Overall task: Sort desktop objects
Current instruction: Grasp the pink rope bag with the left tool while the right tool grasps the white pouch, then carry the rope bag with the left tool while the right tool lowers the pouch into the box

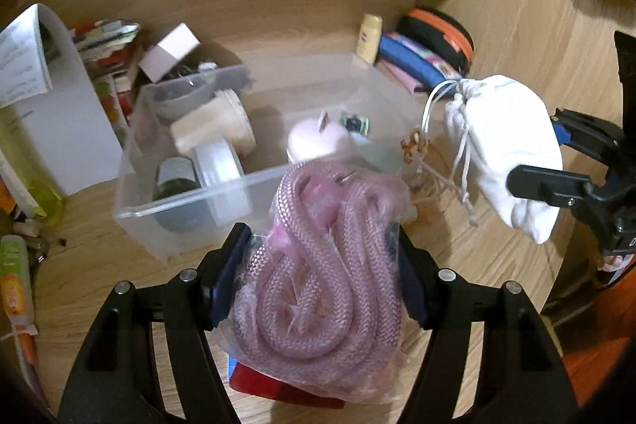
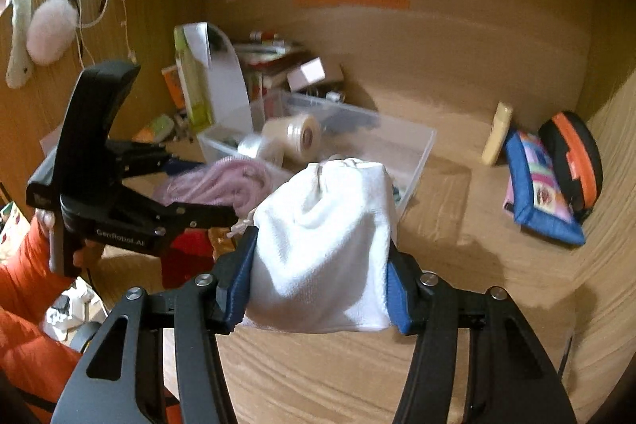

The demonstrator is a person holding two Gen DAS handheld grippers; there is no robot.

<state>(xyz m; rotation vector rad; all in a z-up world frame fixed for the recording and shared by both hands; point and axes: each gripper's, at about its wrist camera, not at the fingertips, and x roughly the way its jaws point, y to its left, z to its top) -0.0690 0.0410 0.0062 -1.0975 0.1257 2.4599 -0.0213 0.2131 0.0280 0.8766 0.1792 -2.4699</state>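
Gripping one bagged pink rope [image 1: 318, 285], the left gripper [image 1: 314, 285] is hovering just short of one clear bin [image 1: 179, 201]; the right gripper [image 2: 322, 281] is clamping one white pouch [image 2: 326, 245] beside it; two tape rolls [image 1: 214, 134] are lying ahead inside.

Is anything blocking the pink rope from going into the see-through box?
Nothing visible does. The left tool holds the bagged pink braided rope just short of the clear plastic box's near wall, and the open box has bare floor beside its tape rolls.

Red object [image 1: 278, 390] mostly hidden under bagged pink cable [image 1: 322, 289]; unidentifiable.
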